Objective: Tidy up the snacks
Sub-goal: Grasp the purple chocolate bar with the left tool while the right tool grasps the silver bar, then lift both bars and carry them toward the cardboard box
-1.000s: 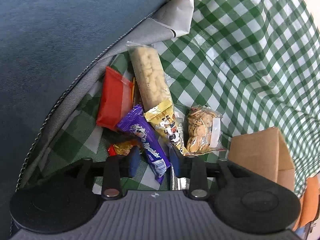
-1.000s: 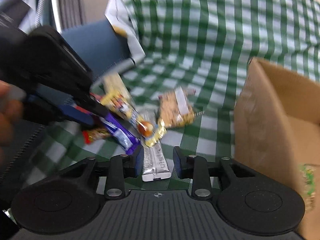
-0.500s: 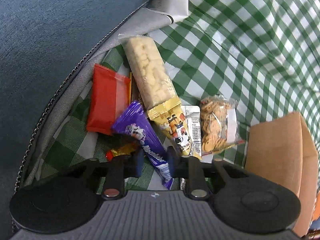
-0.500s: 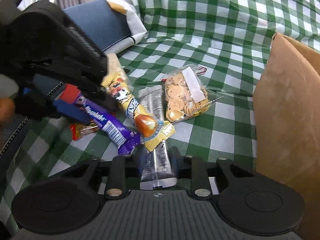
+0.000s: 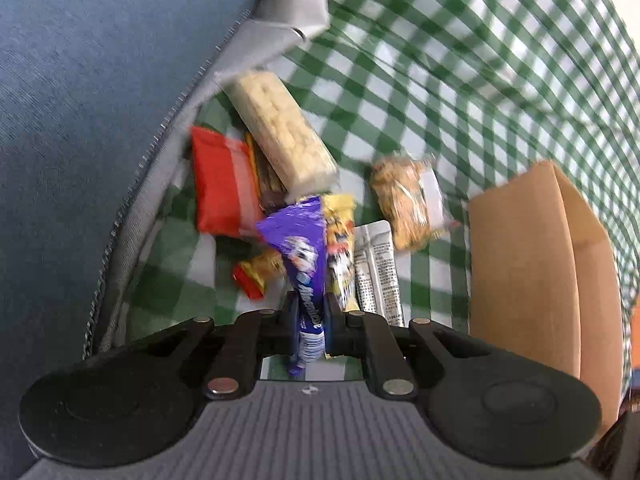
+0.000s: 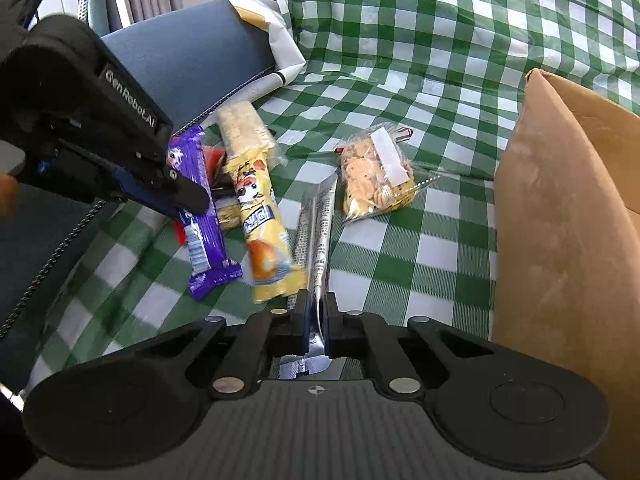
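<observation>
A pile of snacks lies on a green checked cloth [image 5: 420, 60]. My left gripper [image 5: 310, 312] is shut on a purple chocolate bar [image 5: 304, 256]; the bar also shows in the right wrist view [image 6: 200, 208], held by the left gripper [image 6: 188, 200]. My right gripper [image 6: 315, 316] is shut on a silver sachet [image 6: 318, 232], which also shows in the left wrist view [image 5: 378, 268]. Between them lies a long yellow puff-snack pack [image 6: 256, 200]. A clear bag of small crackers [image 6: 376, 176] lies further back. A red packet [image 5: 224, 184] lies at the left.
An open cardboard box [image 6: 568, 220] stands at the right, also in the left wrist view [image 5: 528, 264]. A blue-grey bag with a zip [image 5: 100, 120] borders the pile on the left. A white paper bag [image 6: 264, 32] lies at the back. A small red-gold wrapper [image 5: 256, 272] lies under the purple bar.
Both grippers have closed: the left on the purple chocolate bar, the right on the silver sachet. The purple bar has tilted up off the cloth.
</observation>
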A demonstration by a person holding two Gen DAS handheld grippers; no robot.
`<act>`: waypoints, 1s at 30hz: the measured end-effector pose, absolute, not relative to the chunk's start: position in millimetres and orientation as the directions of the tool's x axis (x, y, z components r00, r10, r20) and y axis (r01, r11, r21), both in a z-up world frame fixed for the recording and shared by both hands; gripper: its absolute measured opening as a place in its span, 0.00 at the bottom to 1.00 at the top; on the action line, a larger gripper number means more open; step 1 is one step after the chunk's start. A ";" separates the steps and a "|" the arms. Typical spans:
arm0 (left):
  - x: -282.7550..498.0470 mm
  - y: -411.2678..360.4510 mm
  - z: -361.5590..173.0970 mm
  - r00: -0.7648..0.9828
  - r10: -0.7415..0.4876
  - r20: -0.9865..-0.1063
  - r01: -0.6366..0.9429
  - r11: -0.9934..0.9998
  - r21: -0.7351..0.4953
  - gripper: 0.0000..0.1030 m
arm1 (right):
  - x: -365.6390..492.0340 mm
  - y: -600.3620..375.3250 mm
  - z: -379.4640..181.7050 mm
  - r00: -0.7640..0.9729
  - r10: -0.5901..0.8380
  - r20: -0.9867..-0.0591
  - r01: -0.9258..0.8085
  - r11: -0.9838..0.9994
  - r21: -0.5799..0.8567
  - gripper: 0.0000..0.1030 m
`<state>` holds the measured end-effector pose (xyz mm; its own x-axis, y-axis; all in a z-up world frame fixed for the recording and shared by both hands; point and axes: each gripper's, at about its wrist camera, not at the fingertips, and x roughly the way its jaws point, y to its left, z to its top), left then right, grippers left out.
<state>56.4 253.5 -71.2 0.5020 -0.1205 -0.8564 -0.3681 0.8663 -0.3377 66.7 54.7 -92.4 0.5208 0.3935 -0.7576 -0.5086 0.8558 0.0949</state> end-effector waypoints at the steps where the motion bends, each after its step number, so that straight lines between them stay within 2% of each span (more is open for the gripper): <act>1: 55.9 250.3 -71.2 0.495 -0.127 -0.859 -0.348 0.877 -0.330 0.12 | 64.1 53.5 -90.9 0.513 0.387 -0.766 -0.502 0.859 0.098 0.05; 6: 55.4 238.7 -77.6 0.450 -0.114 -0.886 -0.312 0.909 -0.275 0.14 | 47.7 46.4 -87.5 0.426 0.339 -0.839 -0.454 0.882 0.126 0.05; 10: 56.8 245.0 -81.0 0.445 -0.075 -0.893 -0.375 0.889 -0.262 0.18 | 34.4 42.4 -80.5 0.445 0.350 -0.824 -0.440 0.887 0.139 0.09; 11: 57.4 246.5 -81.4 0.444 -0.071 -0.893 -0.391 0.881 -0.265 0.18 | 34.0 42.4 -80.1 0.458 0.354 -0.815 -0.443 0.886 0.136 0.14; 12: 58.8 247.8 -82.2 0.442 -0.068 -0.894 -0.405 0.875 -0.267 0.24 | 33.1 42.5 -79.9 0.469 0.358 -0.808 -0.445 0.886 0.134 0.17; 13: 60.5 248.2 -83.3 0.437 -0.064 -0.897 -0.416 0.870 -0.265 0.28 | 33.9 42.5 -81.3 0.474 0.362 -0.803 -0.445 0.885 0.136 0.24; 14: 62.3 247.6 -84.3 0.431 -0.057 -0.900 -0.424 0.868 -0.258 0.39 | 35.8 42.9 -84.3 0.474 0.364 -0.802 -0.444 0.885 0.140 0.31; 15: 64.4 246.2 -85.6 0.425 -0.048 -0.904 -0.427 0.870 -0.247 0.41 | 37.6 43.5 -87.9 0.470 0.364 -0.804 -0.444 0.885 0.142 0.33; 21: 75.2 237.0 -95.2 0.380 -0.017 -0.925 -0.418 0.889 -0.188 0.41 | 52.1 47.9 -106.3 0.447 0.340 -0.827 -0.434 0.891 0.131 0.41; 26: 82.5 229.1 -102.4 0.350 0.012 -0.937 -0.397 0.908 -0.137 0.41 | 45.3 60.2 -110.4 0.480 0.300 -0.824 -0.493 0.870 0.030 0.41; 30: 86.2 223.4 -105.4 0.342 0.033 -0.939 -0.375 0.921 -0.104 0.41 | 44.1 60.7 -110.4 0.483 0.301 -0.822 -0.512 0.859 0.013 0.41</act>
